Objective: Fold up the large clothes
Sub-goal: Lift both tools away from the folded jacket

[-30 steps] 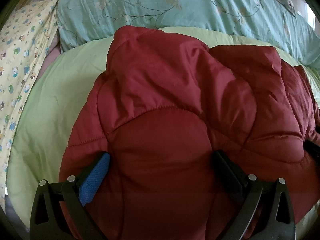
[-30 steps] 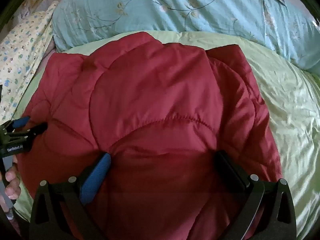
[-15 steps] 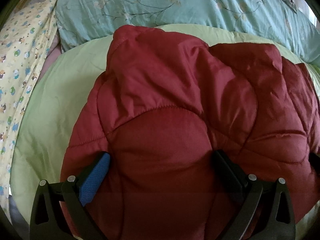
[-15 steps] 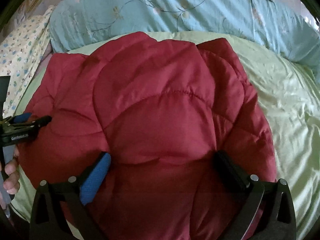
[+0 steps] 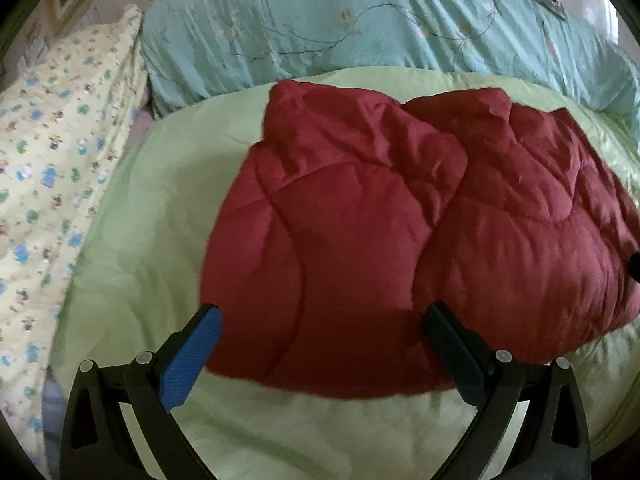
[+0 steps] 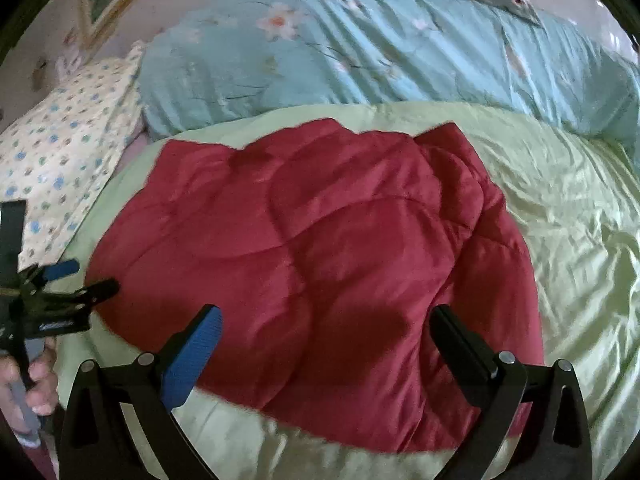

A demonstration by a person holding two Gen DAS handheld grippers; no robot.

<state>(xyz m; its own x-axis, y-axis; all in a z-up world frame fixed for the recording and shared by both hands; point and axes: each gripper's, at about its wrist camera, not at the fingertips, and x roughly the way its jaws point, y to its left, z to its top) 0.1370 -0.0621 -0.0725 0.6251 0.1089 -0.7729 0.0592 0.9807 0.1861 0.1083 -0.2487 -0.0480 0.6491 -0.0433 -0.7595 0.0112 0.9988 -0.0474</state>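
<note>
1. A dark red quilted jacket is seen folded into a puffy bundle, filling the middle of the left wrist view and lying on a pale green quilt.
2. The left gripper is held with its jaws spread wide at the bottom of the frame; nothing is gripped, and the jacket's near edge is framed between the blue pad and the black finger.
3. In the right wrist view the same jacket is spread across the centre, with green quilt showing to its right and below it.
4. The right gripper is likewise released, jaws wide apart at the bottom of the frame, with nothing pinched between them.
5. At the left edge of the right wrist view, the left gripper is seen from the side, just beside the jacket's left border; its handle is clasped by a hand at lower left.
6. A light blue floral duvet is bunched across the top of the frame, behind the jacket.
7. A yellow patterned pillow is seen at the left of the frame.
</note>
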